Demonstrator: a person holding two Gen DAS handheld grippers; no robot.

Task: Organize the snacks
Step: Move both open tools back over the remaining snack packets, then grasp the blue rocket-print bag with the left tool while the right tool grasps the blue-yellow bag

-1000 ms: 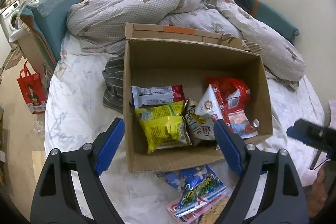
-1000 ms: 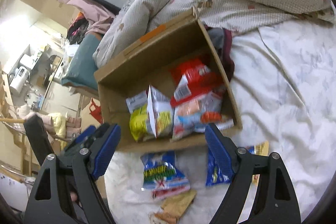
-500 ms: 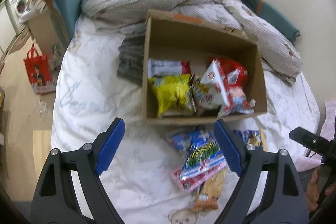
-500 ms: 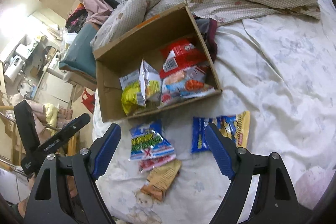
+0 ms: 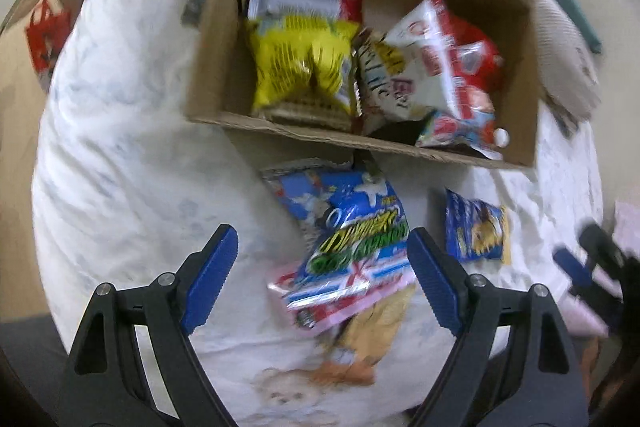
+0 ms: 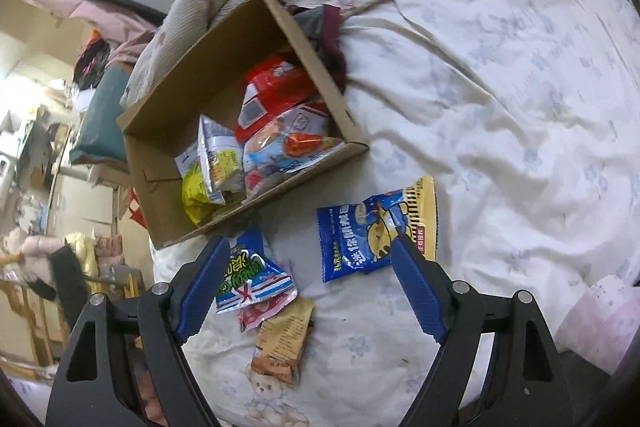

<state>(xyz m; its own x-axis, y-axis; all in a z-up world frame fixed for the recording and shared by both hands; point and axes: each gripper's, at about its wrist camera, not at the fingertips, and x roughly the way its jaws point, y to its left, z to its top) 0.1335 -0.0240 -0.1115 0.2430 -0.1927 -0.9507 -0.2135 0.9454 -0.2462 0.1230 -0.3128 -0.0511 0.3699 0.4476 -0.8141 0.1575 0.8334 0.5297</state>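
Both grippers, left gripper [image 5: 322, 269] and right gripper [image 6: 310, 285], wide open and empty; best to drop straight onto the blue-green packet [image 5: 356, 247], pinch the top one only, then carry toward 12 o'clock into the box [image 5: 224, 39].

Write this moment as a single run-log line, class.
left tongs: open, empty, above stacked packets | right tongs: open, empty, near blue packet | cardboard box: part-filled with snacks | bed: several packets outside box

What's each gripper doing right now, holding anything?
Left gripper: open, holding nothing.
Right gripper: open, holding nothing.
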